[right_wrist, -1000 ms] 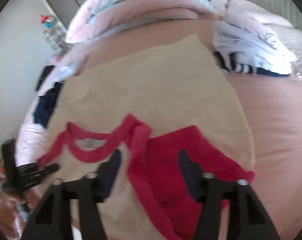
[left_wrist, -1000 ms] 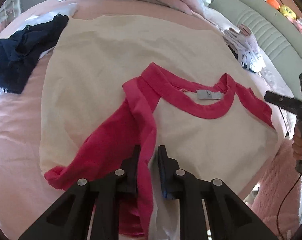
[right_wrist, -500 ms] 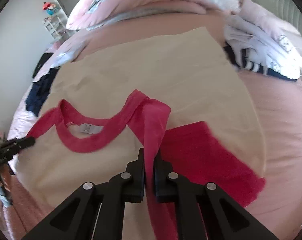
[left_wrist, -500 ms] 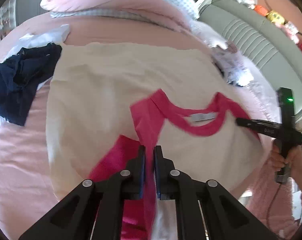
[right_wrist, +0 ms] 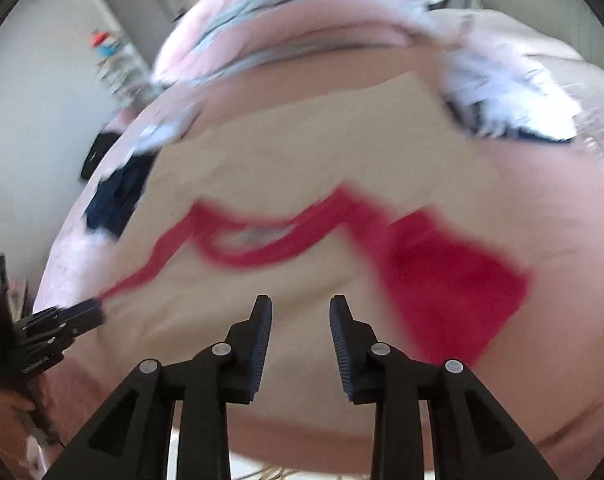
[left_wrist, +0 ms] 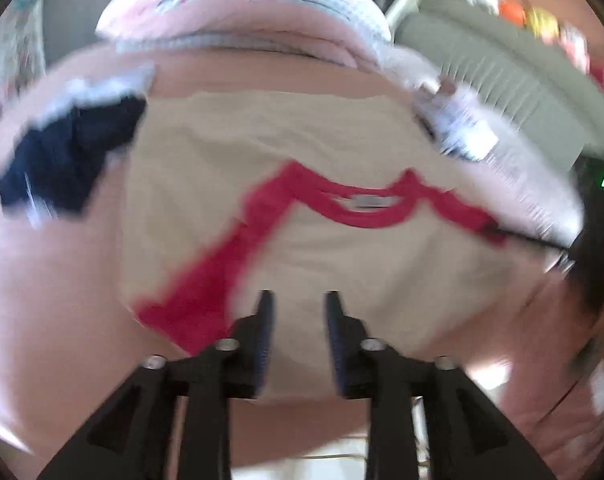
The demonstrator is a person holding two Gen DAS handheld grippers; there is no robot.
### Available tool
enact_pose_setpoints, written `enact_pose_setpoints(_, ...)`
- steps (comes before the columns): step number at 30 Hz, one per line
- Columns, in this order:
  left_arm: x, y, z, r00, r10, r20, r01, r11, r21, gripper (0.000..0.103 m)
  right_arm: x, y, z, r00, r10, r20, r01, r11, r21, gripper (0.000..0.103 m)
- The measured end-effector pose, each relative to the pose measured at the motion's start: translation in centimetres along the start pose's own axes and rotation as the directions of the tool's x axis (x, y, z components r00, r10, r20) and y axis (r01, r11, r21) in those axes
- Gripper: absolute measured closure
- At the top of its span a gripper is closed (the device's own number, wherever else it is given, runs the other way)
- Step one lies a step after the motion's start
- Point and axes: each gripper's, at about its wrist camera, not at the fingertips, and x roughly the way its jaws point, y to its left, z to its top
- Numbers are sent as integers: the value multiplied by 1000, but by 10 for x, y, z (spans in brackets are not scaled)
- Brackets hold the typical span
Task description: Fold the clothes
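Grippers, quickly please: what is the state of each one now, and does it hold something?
Left gripper: fingers opening, nothing between them; the shirt lies beyond.
Right gripper: fingers opening, nothing held.

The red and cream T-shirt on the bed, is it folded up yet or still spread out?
Still mostly spread out. The T-shirt lies flat with its red neckline showing; one red sleeve lies out flat to the side. The blur hides finer creases.

Each matte black plastic two-finger tool (left_wrist: 296, 300) (right_wrist: 300, 304) — angular arms, silver screws, ribbed dark-blue finger pads (right_wrist: 261, 344).
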Motion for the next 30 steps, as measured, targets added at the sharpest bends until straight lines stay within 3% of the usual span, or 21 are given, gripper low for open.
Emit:
enact_pose_setpoints(2,22,-16,-12,999,36,-19,-36,999,19,66,19,30,-18,1000,-2,-27,0,997,-75,73)
enact_pose_setpoints(4,47,-20,-19,990,109,-93,-103,993,60,66,47,56,-28,997,-44,-65,34,988,-153,73)
enact_pose_setpoints(5,50,-21,-20,986,126,-111,-117,989,89,66,59,58,-35,989,-117,-88,97,974,-207,73)
enact_pose_setpoints(8,52,-22,-20,976,161,-148,-133,974,181,71,61,47,-46,986,-154,-72,134,964,-228,88)
enact_pose_setpoints(9,51,-22,-17,974,165,-157,-132,971,201,72,57,40,-46,984,-165,-71,147,965,-217,101)
enact_pose_setpoints(12,48,-22,-10,968,171,-182,-123,961,249,72,43,4,-42,982,-172,-75,162,980,-117,103)
enact_pose_setpoints(14,35,-23,-6,975,170,-141,-135,965,226,71,35,-27,-41,989,-121,-82,122,992,8,103)
enact_pose_setpoints(16,11,-15,-2,982,173,-76,-161,975,151,71,23,-31,-43,992,-118,-55,120,992,33,103)
enact_pose_setpoints(18,-4,-1,-5,980,187,-71,-183,981,66,71,10,-35,-45,993,-115,-28,117,991,58,98)
enact_pose_setpoints(19,-4,4,-10,977,179,-114,-174,983,53,71,7,-36,-47,992,-120,-28,121,990,66,96)
enact_pose_setpoints(21,0,12,-22,962,150,-226,-144,989,45,71,6,-39,-43,998,-10,-68,20,988,156,96)
enact_pose_setpoints(23,3,13,-34,955,126,-267,-113,992,64,71,3,-34,-42,991,114,-66,-98,974,206,95)
enact_pose_setpoints(26,1,21,-38,972,79,-221,-82,997,-6,71,8,-4,-37,992,100,-75,-92,991,101,91)
enact_pose_setpoints(27,1,24,-37,977,62,-205,-70,997,-30,71,10,6,-37,992,94,-80,-89,994,63,86)
enact_pose_setpoints(30,12,30,-25,974,96,-206,-106,994,-38,72,25,21,-46,985,114,-131,-111,993,28,84)
